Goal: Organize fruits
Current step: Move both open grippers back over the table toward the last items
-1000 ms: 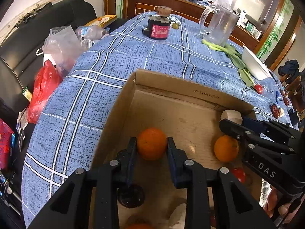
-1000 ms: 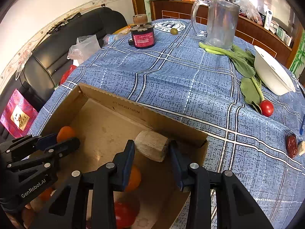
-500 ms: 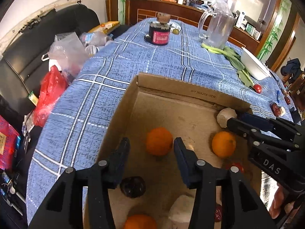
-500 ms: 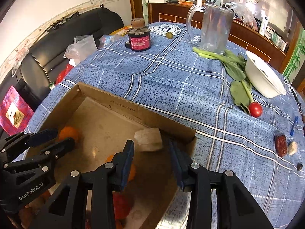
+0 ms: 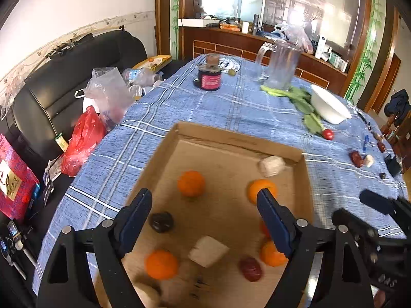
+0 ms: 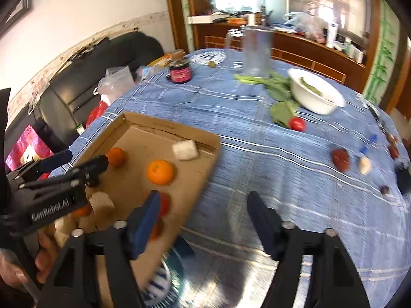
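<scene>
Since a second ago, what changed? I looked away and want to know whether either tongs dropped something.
Both did. The left tongs let go of the orange, opened wide and drew back. The right tongs released the pale block in the far corner of the cardboard box, opened and swung right over the tablecloth. The other fruit in the box stayed put.

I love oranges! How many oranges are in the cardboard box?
4: one mid-box, one behind the left gripper's right finger, one near front left, one front right. More may hide below the frame.
</scene>
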Demonstrator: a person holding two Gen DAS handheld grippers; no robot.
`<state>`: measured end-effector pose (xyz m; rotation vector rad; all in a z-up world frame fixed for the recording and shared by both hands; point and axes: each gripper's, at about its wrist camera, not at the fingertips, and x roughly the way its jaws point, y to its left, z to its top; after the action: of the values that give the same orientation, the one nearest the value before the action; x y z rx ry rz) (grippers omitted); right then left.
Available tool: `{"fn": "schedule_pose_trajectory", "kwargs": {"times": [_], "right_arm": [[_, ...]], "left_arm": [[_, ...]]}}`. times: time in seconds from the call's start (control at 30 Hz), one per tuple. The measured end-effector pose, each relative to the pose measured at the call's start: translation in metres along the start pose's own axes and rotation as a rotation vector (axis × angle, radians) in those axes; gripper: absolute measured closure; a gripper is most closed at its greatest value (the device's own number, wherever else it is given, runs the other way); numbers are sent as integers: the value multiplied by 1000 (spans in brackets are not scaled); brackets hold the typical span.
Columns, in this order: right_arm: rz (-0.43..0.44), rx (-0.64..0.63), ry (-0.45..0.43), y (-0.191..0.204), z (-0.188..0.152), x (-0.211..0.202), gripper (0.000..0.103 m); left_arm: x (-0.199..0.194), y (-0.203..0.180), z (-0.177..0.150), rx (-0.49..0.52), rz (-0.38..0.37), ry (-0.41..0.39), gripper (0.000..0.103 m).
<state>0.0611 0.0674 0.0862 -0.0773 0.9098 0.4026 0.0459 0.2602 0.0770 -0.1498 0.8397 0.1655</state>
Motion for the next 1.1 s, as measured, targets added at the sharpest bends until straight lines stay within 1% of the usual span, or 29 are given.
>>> {"fn": "schedule_pose_trajectory", "kwargs": {"times": [0.07, 0.13, 0.27, 0.37, 0.43, 0.6, 0.7, 0.8, 0.87, 0.93, 0.97, 1.1], "right_arm": [[-1, 16, -6, -15, -9, -13, 24], [-13, 30, -14, -29, -17, -24, 24], [-50, 74, -20, -69, -35, -42, 24], [-85, 124, -11, -108, -48, -49, 25], [-114, 169, -7, -141, -57, -53, 25], [-163, 247, 8, -209, -63, -55, 25], [-184, 268, 12, -239, -55, -49, 25], [-185, 286, -11, -262, -41, -43, 25], [-171, 298, -27, -274, -28, -35, 25], [-171, 294, -34, -282, -15, -24, 25], [-161, 281, -28, -285, -9, -16, 25], [-183, 215, 16, -287, 6, 23, 25]], "left_arm": [[-8, -14, -2, -8, -21, -11, 19], [-13, -28, -4, -2, -27, -18, 18], [-18, -70, -9, 36, -50, -3, 18], [-18, -97, -13, 62, -63, 4, 18], [-16, -115, -16, 80, -71, 16, 18], [-6, -153, -27, 117, -73, 63, 18], [-3, -170, -32, 133, -68, 80, 18], [2, -185, -33, 148, -64, 93, 18], [6, -195, -32, 164, -58, 104, 18], [10, -203, -32, 176, -55, 116, 18], [12, -205, -32, 179, -54, 120, 18], [22, -218, -31, 204, -45, 140, 18]]}}
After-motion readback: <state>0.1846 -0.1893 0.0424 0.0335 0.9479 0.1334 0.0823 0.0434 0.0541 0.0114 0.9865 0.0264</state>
